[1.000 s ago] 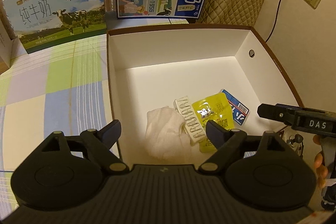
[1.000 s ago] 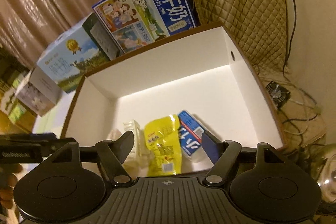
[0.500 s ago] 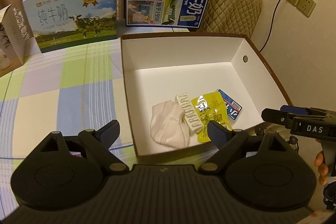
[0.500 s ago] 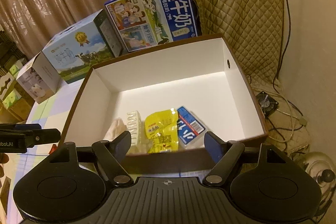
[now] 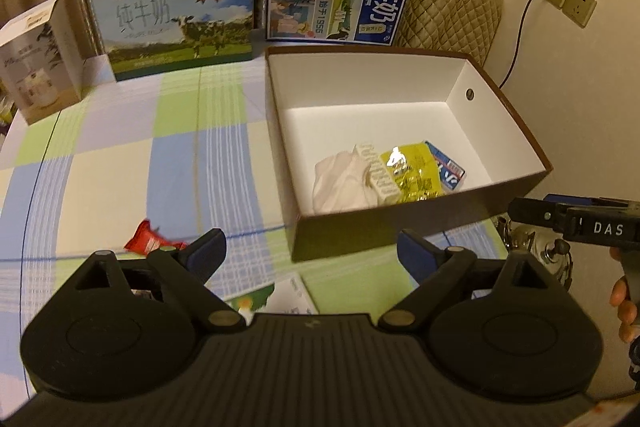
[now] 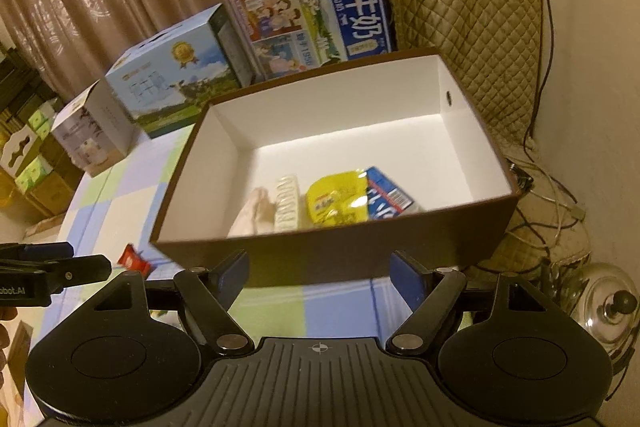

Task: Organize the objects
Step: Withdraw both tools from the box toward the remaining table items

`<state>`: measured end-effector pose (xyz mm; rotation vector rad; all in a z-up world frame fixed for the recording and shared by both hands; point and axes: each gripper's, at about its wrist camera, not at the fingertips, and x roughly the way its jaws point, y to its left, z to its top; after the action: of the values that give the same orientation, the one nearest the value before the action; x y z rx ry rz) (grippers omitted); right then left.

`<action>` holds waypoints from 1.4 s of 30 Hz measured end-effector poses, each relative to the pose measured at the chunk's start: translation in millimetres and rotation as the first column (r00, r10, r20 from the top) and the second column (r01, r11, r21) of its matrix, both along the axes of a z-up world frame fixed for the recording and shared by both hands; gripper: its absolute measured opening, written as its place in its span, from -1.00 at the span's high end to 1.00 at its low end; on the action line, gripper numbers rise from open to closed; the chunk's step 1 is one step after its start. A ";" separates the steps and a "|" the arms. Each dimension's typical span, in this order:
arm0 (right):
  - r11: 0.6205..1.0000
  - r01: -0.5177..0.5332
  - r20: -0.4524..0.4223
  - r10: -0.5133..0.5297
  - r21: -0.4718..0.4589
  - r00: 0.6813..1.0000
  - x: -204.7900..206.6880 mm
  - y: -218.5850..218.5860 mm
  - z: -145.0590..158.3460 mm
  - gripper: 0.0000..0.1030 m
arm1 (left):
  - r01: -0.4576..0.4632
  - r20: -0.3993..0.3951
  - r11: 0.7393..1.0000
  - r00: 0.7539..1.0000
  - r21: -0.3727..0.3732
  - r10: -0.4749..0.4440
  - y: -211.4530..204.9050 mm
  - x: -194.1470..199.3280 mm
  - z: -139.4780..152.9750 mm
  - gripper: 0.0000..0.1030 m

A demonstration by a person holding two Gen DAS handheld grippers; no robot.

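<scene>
Both claws are spread wide and hold nothing. The left gripper (image 5: 310,253) has just been opening more. The right gripper (image 6: 318,273) waits near the brown box (image 5: 400,227), whose near corner holds four things. A red packet (image 5: 150,241) lies by the table's near edge, likely next.

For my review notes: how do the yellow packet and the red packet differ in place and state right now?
The yellow packet lies inside the open box, beside a white cloth; the red packet lies outside it on the checked tablecloth. The yellow packet touches other items, while the red packet lies on its own. The yellow packet looks larger than the red packet. Neither is held: both are small glossy packets lying flat.
</scene>
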<state>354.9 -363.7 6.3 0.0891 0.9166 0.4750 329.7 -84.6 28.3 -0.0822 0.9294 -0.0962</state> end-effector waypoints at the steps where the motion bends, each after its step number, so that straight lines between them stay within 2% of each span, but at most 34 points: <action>1: 1.000 -0.004 -0.002 0.004 -0.001 1.000 -3.6 1.8 0.1 -0.45 | -0.002 -0.001 1.000 1.000 -0.001 0.002 1.8 -4.8 0.0 -0.75; 14: 0.997 -0.071 -0.022 0.071 -0.005 0.997 -49.4 33.1 -2.7 -0.45 | -0.051 -0.013 0.999 0.999 -0.008 0.051 40.7 -55.9 2.3 -0.76; 23: 0.991 -0.136 -0.078 0.135 0.003 0.988 -70.3 62.0 -21.5 -0.45 | -0.123 -0.050 0.992 0.991 -0.006 0.123 78.9 -89.2 -9.7 -0.76; 34: 0.974 -0.227 -0.121 0.224 -0.006 0.967 -82.1 101.7 -48.0 -0.45 | -0.254 -0.091 0.967 0.963 0.001 0.253 133.5 -126.6 -27.5 -0.76; 42: 0.971 -0.240 -0.151 0.236 -0.009 0.960 -78.0 118.0 -67.2 -0.45 | -0.328 -0.137 0.945 0.936 0.006 0.326 155.9 -138.4 -49.2 -0.75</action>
<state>276.9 -245.7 -60.9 -0.0119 1.0863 0.6867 191.3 71.3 -20.9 -0.2612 1.0395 0.2132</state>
